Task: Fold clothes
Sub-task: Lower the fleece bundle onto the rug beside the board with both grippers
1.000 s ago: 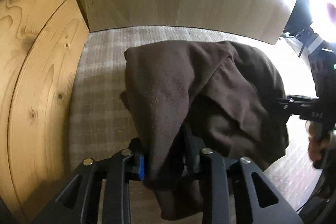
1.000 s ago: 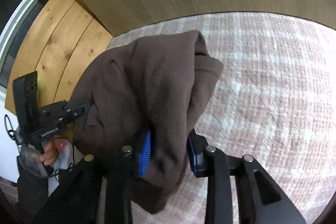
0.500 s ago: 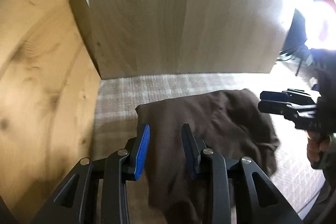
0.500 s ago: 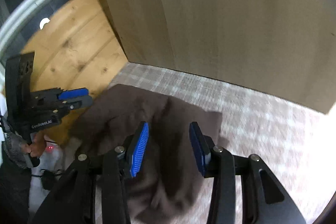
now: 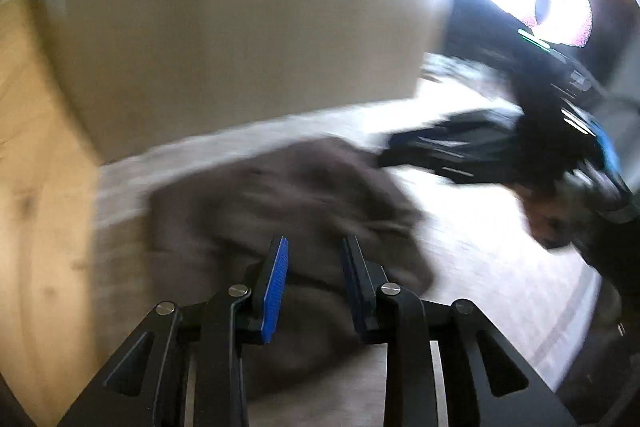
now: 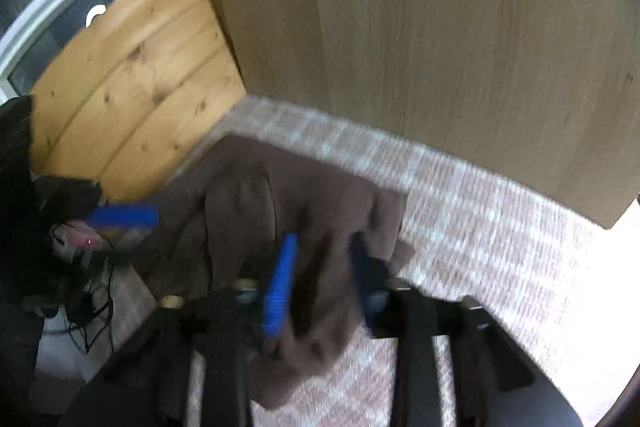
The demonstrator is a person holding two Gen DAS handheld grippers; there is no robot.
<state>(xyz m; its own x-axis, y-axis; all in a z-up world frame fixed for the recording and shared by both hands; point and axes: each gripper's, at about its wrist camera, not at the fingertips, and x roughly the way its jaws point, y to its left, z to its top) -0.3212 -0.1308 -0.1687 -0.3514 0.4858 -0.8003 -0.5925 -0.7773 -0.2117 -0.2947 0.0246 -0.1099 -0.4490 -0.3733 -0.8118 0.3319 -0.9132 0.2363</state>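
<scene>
A dark brown garment (image 5: pixel 280 195) lies in a loose, bunched heap on the plaid-covered surface (image 6: pixel 480 227). My left gripper (image 5: pixel 314 247) hovers over its near edge, blue pads apart and open, nothing pinched. In the right wrist view the same garment (image 6: pixel 300 195) lies beneath my right gripper (image 6: pixel 322 247), also open. From the left wrist view the right gripper (image 5: pixel 440 151) points at the garment's far right corner, held by a hand (image 5: pixel 548 223). The left gripper's blue pad (image 6: pixel 120 217) shows at the garment's left side. Both views are motion-blurred.
A pale wood panel (image 6: pixel 440 27) stands upright behind the surface. Knotty pine boards (image 6: pixel 132 79) close off the left side. Dark cables (image 6: pixel 88 307) lie beyond the left edge. A glaring bright light (image 5: pixel 540 7) washes out the upper right.
A second ago both grippers were shut on the lifted garment. They let go half a second ago; it dropped onto the surface. Both grippers are still moving, tilting upward and away.
</scene>
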